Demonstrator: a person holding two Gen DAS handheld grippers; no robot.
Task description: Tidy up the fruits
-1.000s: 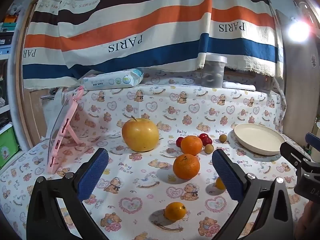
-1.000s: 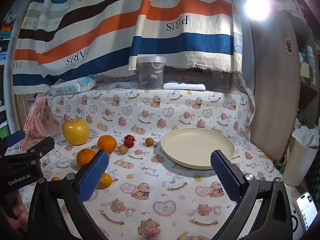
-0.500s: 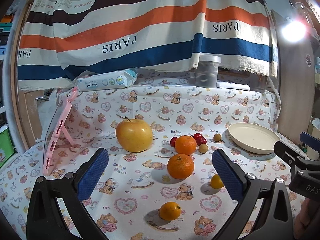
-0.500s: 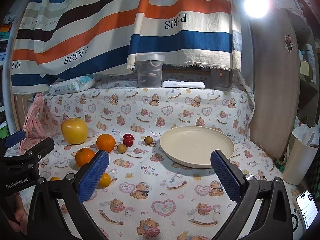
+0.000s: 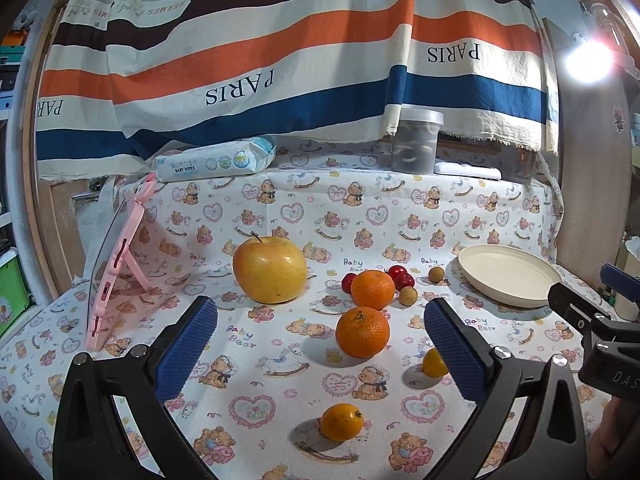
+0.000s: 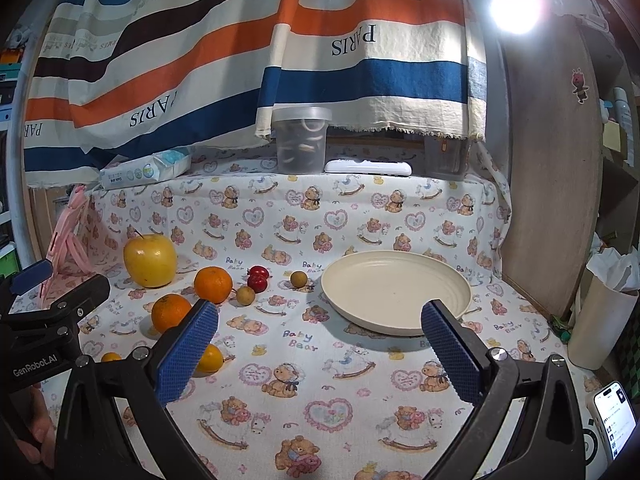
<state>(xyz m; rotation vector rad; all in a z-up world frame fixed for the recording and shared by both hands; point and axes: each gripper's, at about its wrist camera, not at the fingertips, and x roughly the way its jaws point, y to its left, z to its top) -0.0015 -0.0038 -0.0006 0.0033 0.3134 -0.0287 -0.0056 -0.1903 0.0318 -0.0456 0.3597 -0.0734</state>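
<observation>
Small yellow-orange citrus (image 5: 434,363) is half hidden behind the blue pad of the L tongs (image 5: 320,354); in the R wrist view a second small orange citrus (image 6: 111,357) is cut off by the L tool's black body, & another (image 6: 209,358) sits partly behind the R tongs' (image 6: 319,354) left pad. A phone (image 6: 615,416) is clipped at the frame edge, 4 o'clock. Contents of the lidded clear plastic tub (image 5: 416,142) are hard to make out.

L tongs spread wide, holding nothing. Between the pads, toward 12 o'clock: a round orange mandarin (image 5: 362,332), a second mandarin (image 5: 373,289) behind it, a big yellow apple (image 5: 270,270) at 11 o'clock, red cherry-like fruits (image 5: 401,276) & two small tan round fruits (image 5: 408,295) at 1 o'clock. A small orange citrus (image 5: 341,421) lies nearest, just below the gap.

R tongs also wide, empty. The round cream plate (image 6: 396,291) sits at 12–1 o'clock, its near rim just behind the right pad; fruits cluster at 10 o'clock, well apart from the plate, all on the bear-print cloth on the desk (image 6: 320,380)
</observation>
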